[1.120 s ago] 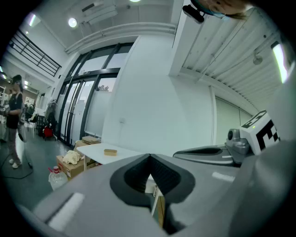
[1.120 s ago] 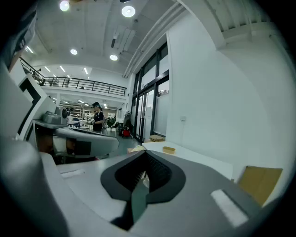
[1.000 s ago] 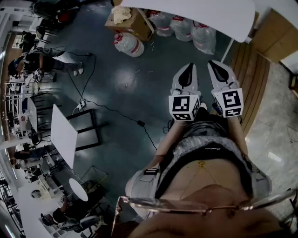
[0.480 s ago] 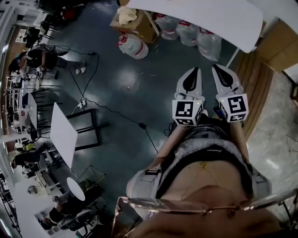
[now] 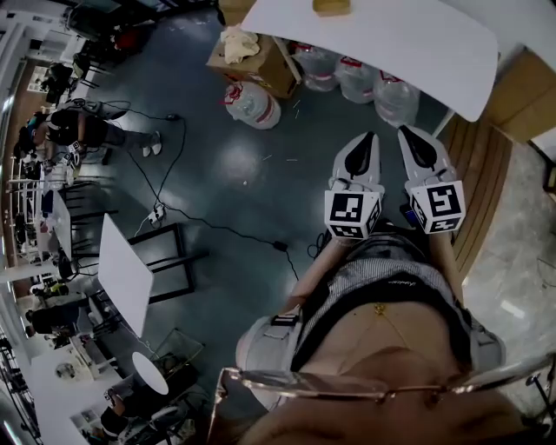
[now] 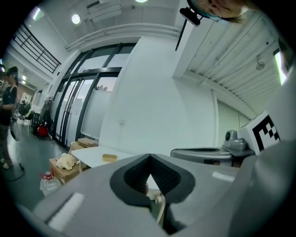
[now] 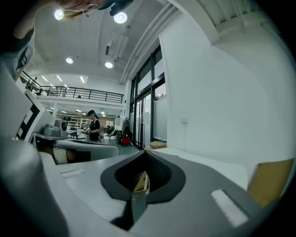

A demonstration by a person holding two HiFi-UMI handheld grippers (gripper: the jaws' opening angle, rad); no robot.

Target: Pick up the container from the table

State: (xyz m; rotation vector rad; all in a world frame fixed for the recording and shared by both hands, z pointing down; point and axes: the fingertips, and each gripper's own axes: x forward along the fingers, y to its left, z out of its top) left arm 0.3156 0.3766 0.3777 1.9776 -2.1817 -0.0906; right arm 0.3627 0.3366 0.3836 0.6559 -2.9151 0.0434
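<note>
Ahead on the white table (image 5: 417, 39) sits the container (image 5: 331, 7), well beyond your left gripper (image 5: 368, 139) and right gripper (image 5: 405, 132), both closed on nothing: approach, then open one wide.

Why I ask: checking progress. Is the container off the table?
No, the container rests on the table.

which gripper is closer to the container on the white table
Left, slightly. The left gripper is short of the container, which lies ahead and to its left; the right gripper sits farther right.
</note>
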